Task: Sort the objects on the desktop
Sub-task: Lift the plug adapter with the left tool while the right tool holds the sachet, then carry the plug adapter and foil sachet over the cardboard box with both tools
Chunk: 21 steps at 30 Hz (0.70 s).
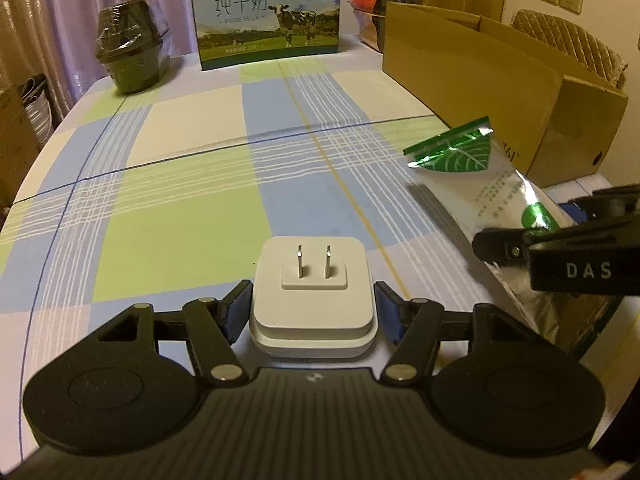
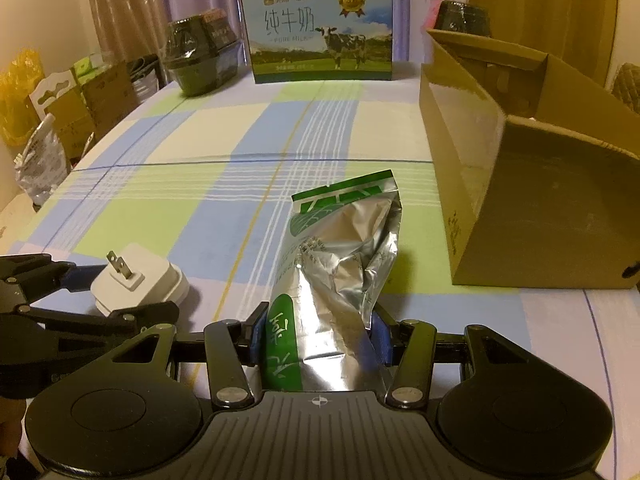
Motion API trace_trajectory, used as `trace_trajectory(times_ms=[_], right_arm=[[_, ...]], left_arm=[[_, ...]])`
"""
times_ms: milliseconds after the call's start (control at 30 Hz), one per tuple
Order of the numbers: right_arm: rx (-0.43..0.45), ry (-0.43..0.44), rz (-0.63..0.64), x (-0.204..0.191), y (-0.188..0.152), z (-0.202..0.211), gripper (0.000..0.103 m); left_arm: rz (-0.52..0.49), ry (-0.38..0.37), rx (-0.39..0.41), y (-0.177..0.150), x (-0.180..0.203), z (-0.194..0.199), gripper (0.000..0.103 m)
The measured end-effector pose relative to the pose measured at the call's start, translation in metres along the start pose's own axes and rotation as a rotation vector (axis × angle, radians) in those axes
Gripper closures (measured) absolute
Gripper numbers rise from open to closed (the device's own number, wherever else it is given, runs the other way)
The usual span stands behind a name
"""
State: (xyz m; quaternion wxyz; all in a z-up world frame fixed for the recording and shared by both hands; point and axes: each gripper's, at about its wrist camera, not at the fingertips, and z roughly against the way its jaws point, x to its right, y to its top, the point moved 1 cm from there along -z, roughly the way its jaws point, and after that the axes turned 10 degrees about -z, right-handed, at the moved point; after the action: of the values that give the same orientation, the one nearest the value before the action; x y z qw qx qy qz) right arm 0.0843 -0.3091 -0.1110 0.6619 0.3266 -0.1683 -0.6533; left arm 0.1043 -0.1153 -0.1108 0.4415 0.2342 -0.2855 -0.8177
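A checked tablecloth point(image 1: 180, 208) covered the table, with an open cardboard box point(image 2: 532, 208) at its right and a milk carton point(image 1: 266, 14) at the far edge. The right gripper point(image 2: 318, 330) clenched a foil pouch point(image 2: 340, 264) near the box. The left gripper point(image 1: 312, 312) straddled a white plug adapter point(image 1: 314, 300), its pads just beside it, contact unclear.

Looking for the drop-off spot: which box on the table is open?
The plain brown cardboard box at the right, its top open; the printed milk carton at the back is closed.
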Motion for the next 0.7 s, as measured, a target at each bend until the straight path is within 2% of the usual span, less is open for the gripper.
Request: trace_trajectory(times_ms=[233, 700], right_arm=[[0.028, 0.016, -0.004, -0.002, 0.002, 0.019, 0.055], [0.079, 0.032, -0.018, -0.001, 0.002, 0.06, 0.055]], left_arm=[[0.033, 0.015, -0.002, 0.003, 0.004, 0.017, 0.043], [0.035, 0.021, 0.029, 0.014, 0.021, 0.055, 0.043]])
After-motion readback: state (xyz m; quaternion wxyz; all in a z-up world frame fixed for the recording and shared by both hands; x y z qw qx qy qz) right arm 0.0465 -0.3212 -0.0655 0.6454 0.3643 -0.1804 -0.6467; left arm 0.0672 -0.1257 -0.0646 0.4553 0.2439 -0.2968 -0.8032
